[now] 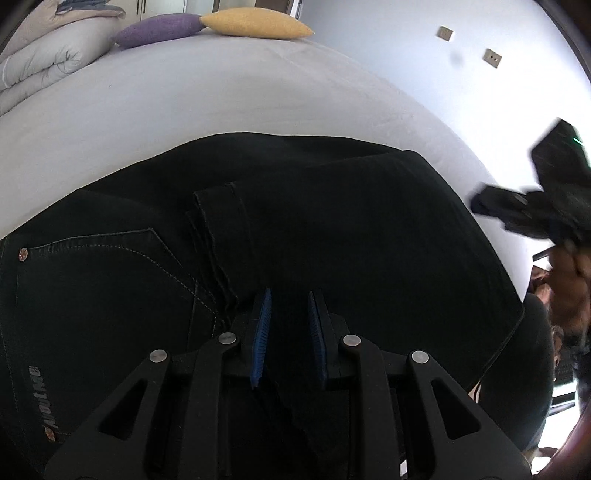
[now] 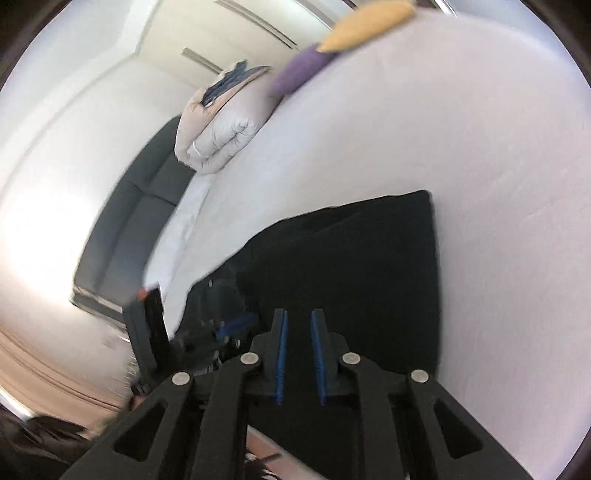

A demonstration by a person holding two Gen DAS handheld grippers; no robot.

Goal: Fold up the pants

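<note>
So the black pants [image 1: 332, 221] were found laid out on the bed [image 1: 184, 92], already doubled over on themselves, with the leg hems [image 1: 218, 206] brought back up near the back pocket [image 1: 110, 266], probably so the bundle could be halved again into a tidy stack. The left gripper [image 1: 289, 332] was held low over the folded cloth, just beside the stacked hem edges, and its fingers [image 1: 261, 332] were kept apart by a narrow gap with nothing pinched between them; dark denim was seen straight under and ahead of the gap. The right gripper [image 2: 298, 347] was parked over the other end of the bundle, fingers likewise set narrowly apart and empty, the pants spread ahead of and below them out to a square corner on the sheet. That view was pretty smeared by motion blur, so whether those tips were actually touching the fabric couldn't be told. The spacing of the two tools at opposite ends was judged to be a setup for pressing flat or picking up the next fold. A folded duvet [image 1: 40, 62], a purple pillow [image 1: 159, 27] and a yellow pillow [image 1: 255, 22] were left well apart at the far end of the bed.
</note>
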